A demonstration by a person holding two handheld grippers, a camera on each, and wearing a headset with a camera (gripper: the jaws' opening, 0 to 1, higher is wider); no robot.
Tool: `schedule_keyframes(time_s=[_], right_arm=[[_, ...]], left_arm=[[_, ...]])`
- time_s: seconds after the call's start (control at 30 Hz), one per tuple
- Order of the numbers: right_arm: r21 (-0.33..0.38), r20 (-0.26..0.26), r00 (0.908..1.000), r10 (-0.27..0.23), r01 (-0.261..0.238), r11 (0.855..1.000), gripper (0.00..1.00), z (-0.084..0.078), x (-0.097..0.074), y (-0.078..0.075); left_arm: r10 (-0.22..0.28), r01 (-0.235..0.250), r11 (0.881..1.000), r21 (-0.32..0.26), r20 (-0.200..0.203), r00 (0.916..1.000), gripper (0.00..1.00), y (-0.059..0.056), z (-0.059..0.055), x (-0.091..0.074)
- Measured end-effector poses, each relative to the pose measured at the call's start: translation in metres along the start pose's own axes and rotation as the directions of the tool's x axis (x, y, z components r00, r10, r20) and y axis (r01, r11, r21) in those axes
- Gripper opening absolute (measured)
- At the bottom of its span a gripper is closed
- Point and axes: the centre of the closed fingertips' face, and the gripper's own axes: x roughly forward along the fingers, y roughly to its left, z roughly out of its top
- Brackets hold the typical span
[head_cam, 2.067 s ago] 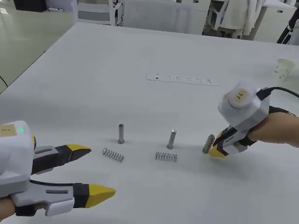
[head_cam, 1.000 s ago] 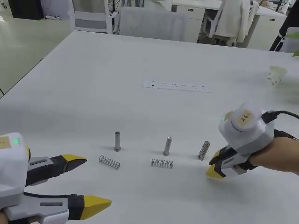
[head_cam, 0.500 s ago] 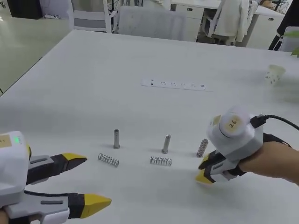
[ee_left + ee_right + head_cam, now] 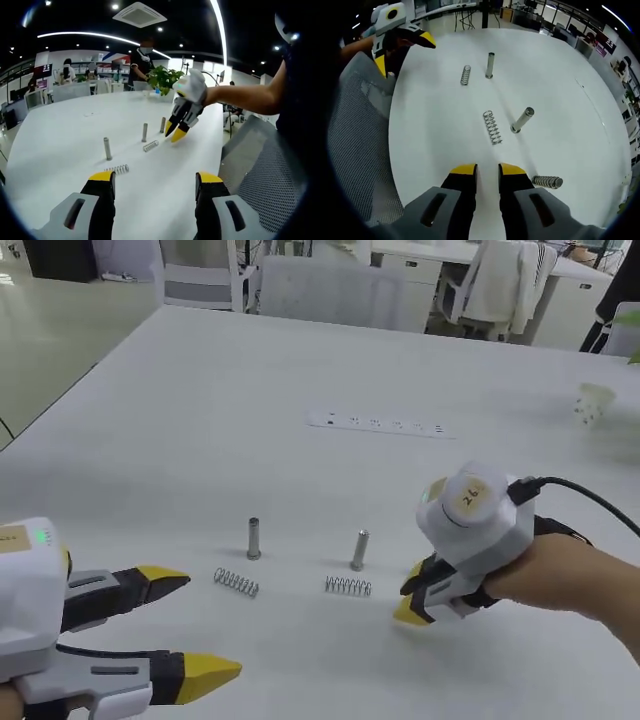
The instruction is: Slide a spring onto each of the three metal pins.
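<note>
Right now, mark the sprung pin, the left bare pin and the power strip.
sprung pin (image 4: 547,181), right gripper view, mid-coil.
left bare pin (image 4: 254,539), head view, mid-shaft.
power strip (image 4: 383,424), head view, centre of its top.

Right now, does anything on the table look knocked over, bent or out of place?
Nothing stands out. The left pin and middle pin stand upright and bare, with the left spring and middle spring lying flat in front of them. The third pin stands with a spring on it. Nothing looks bent or spilled.
</note>
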Motion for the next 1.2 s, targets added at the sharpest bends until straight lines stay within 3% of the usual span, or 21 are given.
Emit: schedule_keyframes(time_s=[0.63,1.2], right_arm=[[-0.048,0.007,0.9998,0.018,-0.017,0.999,0.14,0.026,0.014,-0.013],[-0.075,-0.022,0.9984,0.051,-0.053,0.996,0.13,0.028,0.028,-0.012]], left_arm=[[0.003,-0.003,1.000,-0.001,0.002,1.0000,0.59,0.002,0.002,0.001],[0.016,-0.016,1.000,-0.014,-0.004,0.9999,0.59,0.006,-0.001,-0.002]])
